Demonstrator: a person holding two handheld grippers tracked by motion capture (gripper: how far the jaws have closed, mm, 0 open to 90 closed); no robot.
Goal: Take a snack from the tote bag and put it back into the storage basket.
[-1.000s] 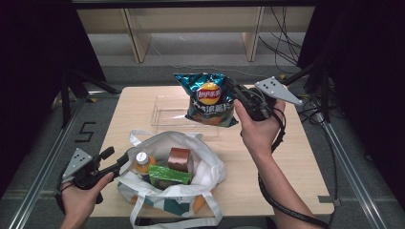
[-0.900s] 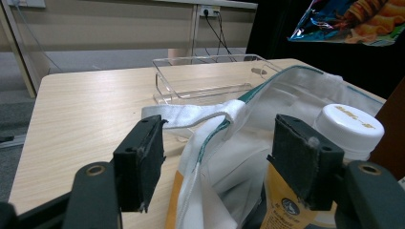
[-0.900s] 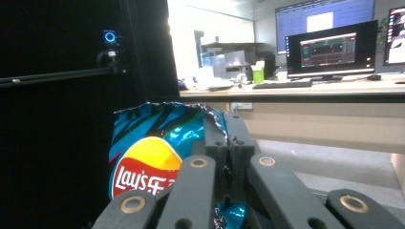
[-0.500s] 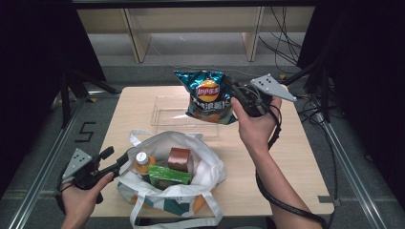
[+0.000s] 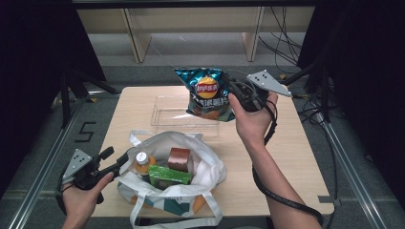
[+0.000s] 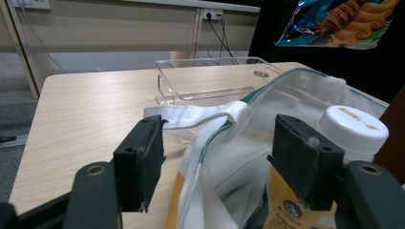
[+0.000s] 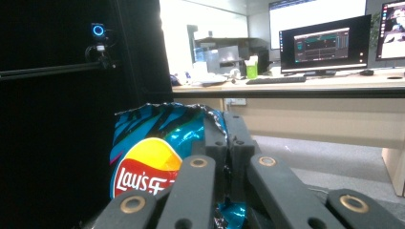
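A blue bag of crisps hangs in the air above the clear plastic tray, and my right gripper is shut on its right edge. In the right gripper view the bag sits pinched between the closed jaws of my right gripper. A white tote bag at the table's front holds an orange bottle with a white cap, a green box and a brown box. My left gripper stands open at the tote's left rim, its jaws either side of the fabric edge.
The wooden table has free surface right of the tote and left of the tray. Black frame rails run along both sides. Shelving legs stand behind the table. A desk with monitors shows far off in the right gripper view.
The right hand has shifted the crisp bag slightly; the left gripper and the tote stay where they were.
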